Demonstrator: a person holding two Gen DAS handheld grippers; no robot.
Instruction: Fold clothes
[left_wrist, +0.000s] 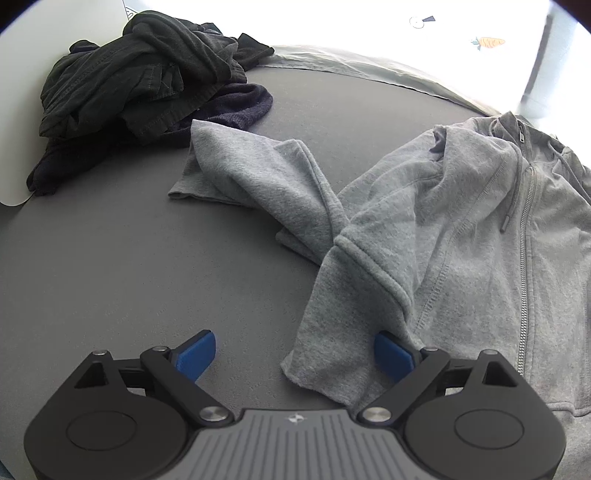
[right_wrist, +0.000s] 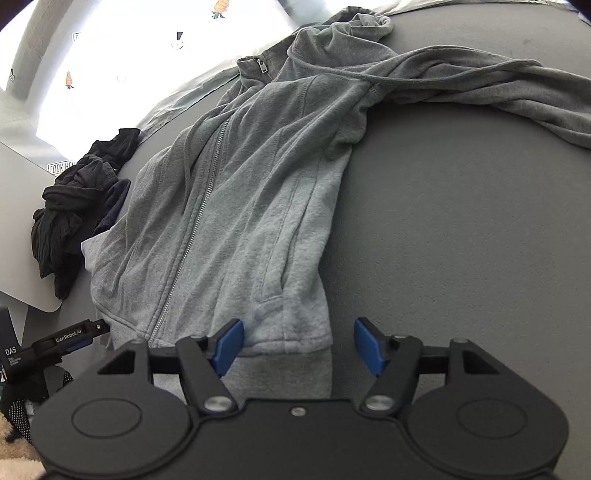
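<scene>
Mostly flat grey zip hoodie (right_wrist: 236, 206), sleeves splayed, both hand-held grippers open, empty.

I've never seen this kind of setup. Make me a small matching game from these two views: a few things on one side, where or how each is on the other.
Things:
1. grey zip hoodie
2. dark clothes pile
3. left gripper
4. right gripper

States:
A. open over the hoodie's hem
B. bunched up at the far left
C. spread out, zipped up
D. open, one pad beside a sleeve's cuff

Pairs: 1-C, 2-B, 3-D, 4-A
</scene>
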